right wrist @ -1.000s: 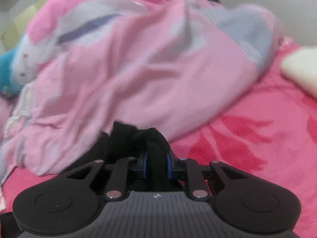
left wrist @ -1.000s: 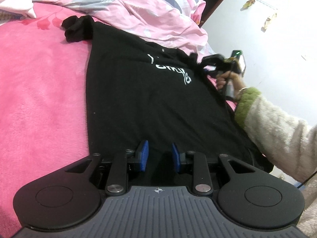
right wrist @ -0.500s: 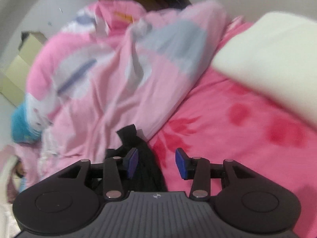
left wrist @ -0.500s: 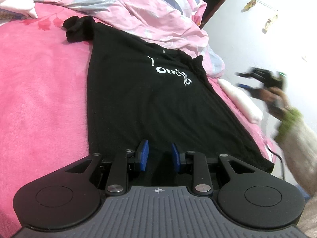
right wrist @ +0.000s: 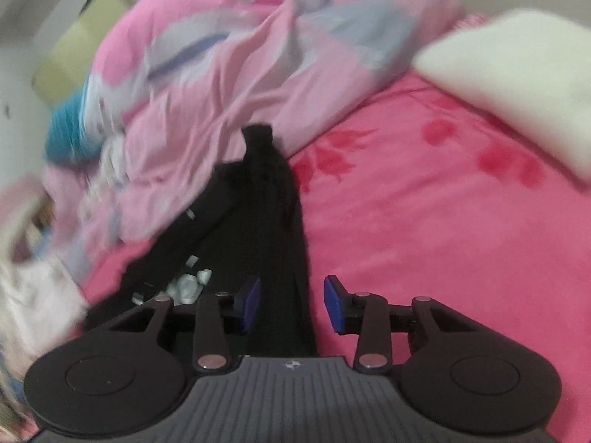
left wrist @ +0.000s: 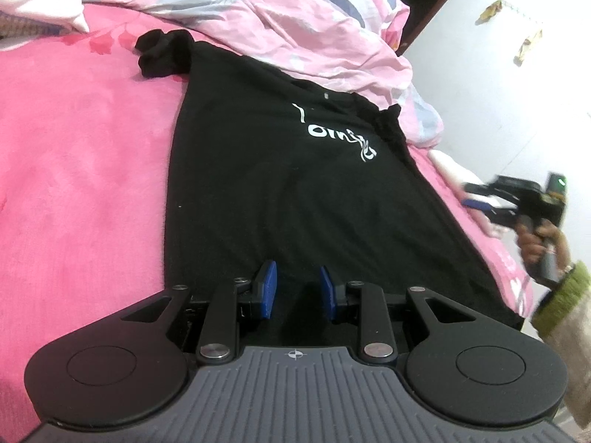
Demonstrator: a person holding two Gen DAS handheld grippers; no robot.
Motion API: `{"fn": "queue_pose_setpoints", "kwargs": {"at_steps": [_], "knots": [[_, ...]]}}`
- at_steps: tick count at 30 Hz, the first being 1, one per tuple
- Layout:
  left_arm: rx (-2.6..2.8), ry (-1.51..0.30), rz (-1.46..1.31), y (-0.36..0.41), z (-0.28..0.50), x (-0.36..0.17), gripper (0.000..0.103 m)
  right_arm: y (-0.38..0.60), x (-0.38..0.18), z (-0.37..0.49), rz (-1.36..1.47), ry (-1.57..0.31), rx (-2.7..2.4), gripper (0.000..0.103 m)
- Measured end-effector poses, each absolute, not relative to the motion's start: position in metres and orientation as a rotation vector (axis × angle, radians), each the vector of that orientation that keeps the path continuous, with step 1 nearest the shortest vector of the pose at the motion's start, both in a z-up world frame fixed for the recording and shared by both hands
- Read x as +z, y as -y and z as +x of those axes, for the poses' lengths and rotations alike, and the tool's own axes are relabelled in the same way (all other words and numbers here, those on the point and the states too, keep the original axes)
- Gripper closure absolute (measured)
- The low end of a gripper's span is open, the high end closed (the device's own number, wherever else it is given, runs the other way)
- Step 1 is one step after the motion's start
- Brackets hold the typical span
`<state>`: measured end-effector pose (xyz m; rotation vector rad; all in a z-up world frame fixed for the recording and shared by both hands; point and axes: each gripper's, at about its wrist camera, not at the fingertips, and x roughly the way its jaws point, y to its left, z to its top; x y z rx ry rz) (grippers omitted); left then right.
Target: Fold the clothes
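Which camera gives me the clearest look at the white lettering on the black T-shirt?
The left wrist view: the white lettering lies sharp and face-up on the spread black T-shirt. The right wrist view shows only blurred white fragments at a steep angle.

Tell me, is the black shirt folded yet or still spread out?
Spread: the black shirt lies flat on the pink bedspread, print up, one sleeve bunched.

Black grippers [left wrist: 295, 288] — blue pads [left wrist: 267, 284], ribbed grey bodies — green-cuffed fuzzy sleeve [left wrist: 565, 306].
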<state>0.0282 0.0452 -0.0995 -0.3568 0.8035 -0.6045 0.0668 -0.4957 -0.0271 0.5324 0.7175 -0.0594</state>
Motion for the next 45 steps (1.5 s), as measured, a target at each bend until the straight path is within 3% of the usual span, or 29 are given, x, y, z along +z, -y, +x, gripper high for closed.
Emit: {"fn": "queue_pose_setpoints", "kwargs": {"at_steps": [4, 7, 9, 12, 23, 32, 37, 45], "knots": [[-0.613, -0.790, -0.328, -0.045, 0.027, -0.100, 0.075, 0.474, -0.043, 0.101, 0.369, -0.694, -0.093, 0.066], [-0.627, -0.777, -0.337, -0.047, 0.027, -0.102, 0.075, 0.468, -0.054, 0.120, 0.297, -0.701, -0.091, 0.075], [-0.638, -0.767, -0.349, -0.050, 0.026, -0.104, 0.075, 0.465, -0.060, 0.129, 0.263, -0.710, -0.086, 0.091], [-0.648, -0.762, -0.366, -0.052, 0.026, -0.106, 0.075, 0.469, -0.063, 0.130, 0.252, -0.693, -0.103, 0.100], [-0.677, -0.750, -0.417, -0.058, 0.028, -0.111, 0.075, 0.534, -0.078, 0.138, 0.600, -0.636, -0.169, 0.101], [-0.675, -0.748, -0.408, -0.058, 0.028, -0.110, 0.075, 0.599, -0.108, 0.106, 1.120, -0.533, -0.222, 0.101], [-0.674, -0.746, -0.407, -0.058, 0.027, -0.111, 0.075, 0.634, -0.082, 0.026, 1.239, -0.455, -0.239, 0.100], [-0.659, -0.746, -0.381, -0.055, 0.025, -0.107, 0.075, 0.634, 0.008, -0.139, 1.145, -0.341, -0.169, 0.098]]}}
